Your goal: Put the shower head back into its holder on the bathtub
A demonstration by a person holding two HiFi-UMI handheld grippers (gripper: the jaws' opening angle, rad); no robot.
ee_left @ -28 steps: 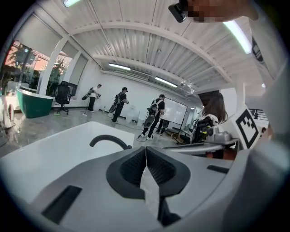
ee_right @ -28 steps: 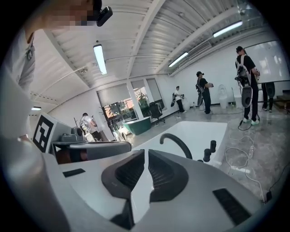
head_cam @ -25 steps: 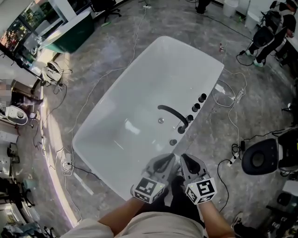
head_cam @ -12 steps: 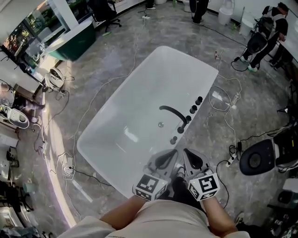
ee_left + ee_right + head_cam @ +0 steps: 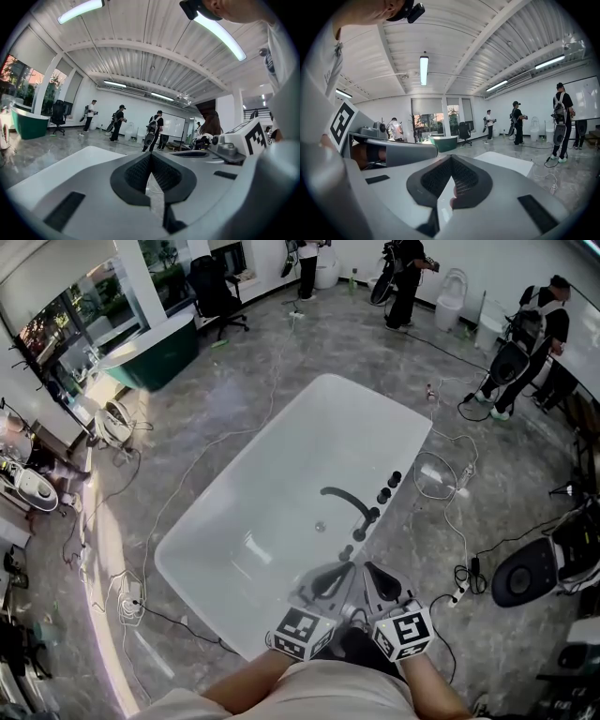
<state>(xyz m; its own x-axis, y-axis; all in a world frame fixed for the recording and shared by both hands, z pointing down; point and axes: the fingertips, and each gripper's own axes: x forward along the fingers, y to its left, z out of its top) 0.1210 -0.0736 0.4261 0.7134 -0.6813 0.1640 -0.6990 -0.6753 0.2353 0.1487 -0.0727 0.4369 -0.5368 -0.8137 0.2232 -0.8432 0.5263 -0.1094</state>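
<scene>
The white bathtub (image 5: 281,474) lies slantwise on the grey floor. A black curved spout (image 5: 343,500) and a row of black knobs (image 5: 383,494) sit on its right rim, with a small black fitting (image 5: 347,552) nearest me. I cannot pick out a separate shower head. My left gripper (image 5: 342,570) and right gripper (image 5: 368,568) hover side by side over the tub's near corner, both shut and holding nothing. The pads meet in the left gripper view (image 5: 151,158) and in the right gripper view (image 5: 450,161). The tub's rim (image 5: 506,161) shows beyond the jaws.
Cables (image 5: 441,474) trail across the floor around the tub. A black round unit (image 5: 523,575) stands to the right. Several people (image 5: 539,320) stand at the far end near toilets. A green tub (image 5: 155,352) and a black chair (image 5: 211,287) are at the back left.
Both grippers have risen together above the tub's near corner, still side by side. The head view now takes in more of the room beyond the tub.
</scene>
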